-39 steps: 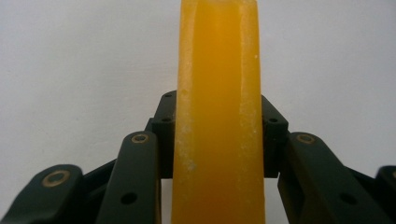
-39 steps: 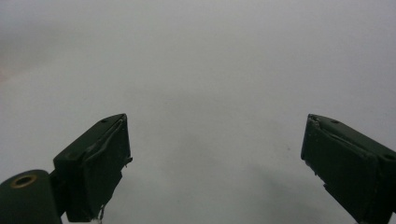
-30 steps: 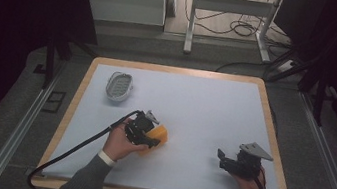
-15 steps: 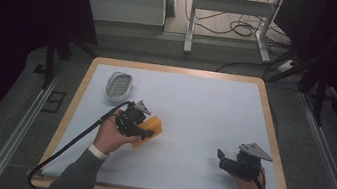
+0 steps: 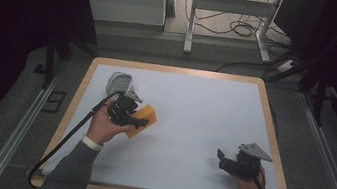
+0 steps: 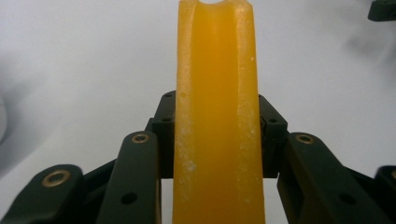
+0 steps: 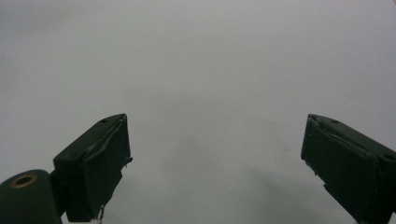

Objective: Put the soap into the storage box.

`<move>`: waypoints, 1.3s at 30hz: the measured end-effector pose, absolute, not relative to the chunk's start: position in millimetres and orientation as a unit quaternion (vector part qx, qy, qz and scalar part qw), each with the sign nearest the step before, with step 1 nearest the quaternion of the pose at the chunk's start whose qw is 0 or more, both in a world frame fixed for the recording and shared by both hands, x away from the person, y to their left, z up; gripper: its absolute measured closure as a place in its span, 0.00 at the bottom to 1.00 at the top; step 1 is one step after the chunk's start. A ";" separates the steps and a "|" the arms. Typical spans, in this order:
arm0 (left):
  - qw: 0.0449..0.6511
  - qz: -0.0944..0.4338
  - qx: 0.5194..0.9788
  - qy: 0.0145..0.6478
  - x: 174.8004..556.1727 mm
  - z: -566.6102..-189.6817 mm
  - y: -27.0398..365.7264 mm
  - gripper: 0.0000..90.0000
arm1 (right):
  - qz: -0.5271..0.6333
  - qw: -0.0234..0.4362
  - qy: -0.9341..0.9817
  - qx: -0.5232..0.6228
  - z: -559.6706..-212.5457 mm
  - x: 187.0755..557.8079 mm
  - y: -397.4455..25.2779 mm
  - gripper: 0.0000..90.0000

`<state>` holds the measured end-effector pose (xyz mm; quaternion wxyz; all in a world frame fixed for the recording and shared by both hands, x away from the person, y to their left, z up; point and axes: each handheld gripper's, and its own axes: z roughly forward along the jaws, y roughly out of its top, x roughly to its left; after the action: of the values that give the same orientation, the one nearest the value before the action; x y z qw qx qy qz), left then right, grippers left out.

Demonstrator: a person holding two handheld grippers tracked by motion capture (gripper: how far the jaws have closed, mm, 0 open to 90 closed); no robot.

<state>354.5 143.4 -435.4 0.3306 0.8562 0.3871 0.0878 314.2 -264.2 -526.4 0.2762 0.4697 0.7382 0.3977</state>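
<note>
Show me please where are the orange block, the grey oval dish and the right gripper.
orange block (image 6: pixel 217 116): left gripper view, its grooved middle face.
grey oval dish (image 5: pixel 118 83): high view, its centre.
right gripper (image 5: pixel 220 158): high view, between its fingertips.

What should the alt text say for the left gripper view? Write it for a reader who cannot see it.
An orange block, seen edge-on, is clamped between the two black jaws of the left tool and rises up the middle of the frame. A shallow groove runs along its facing edge, with pale scuffs at the borders. Behind it lies the plain white table surface.
</note>
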 end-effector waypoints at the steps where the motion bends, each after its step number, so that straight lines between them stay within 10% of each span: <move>1: 0.330 0.090 0.856 0.387 355.6 -434.5 145.2 0.68 | 0.397 0.276 0.738 0.471 -526.4 314.1 -264.1 0.09; 39: 0.334 0.115 0.828 0.435 399.6 -412.4 179.6 0.68 | 0.389 0.282 0.739 0.472 -526.8 314.4 -262.5 0.09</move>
<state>399.6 179.6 -412.4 0.3339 0.8281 0.4353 0.1149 314.4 -262.5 -526.8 0.2820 0.4717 0.7392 0.3893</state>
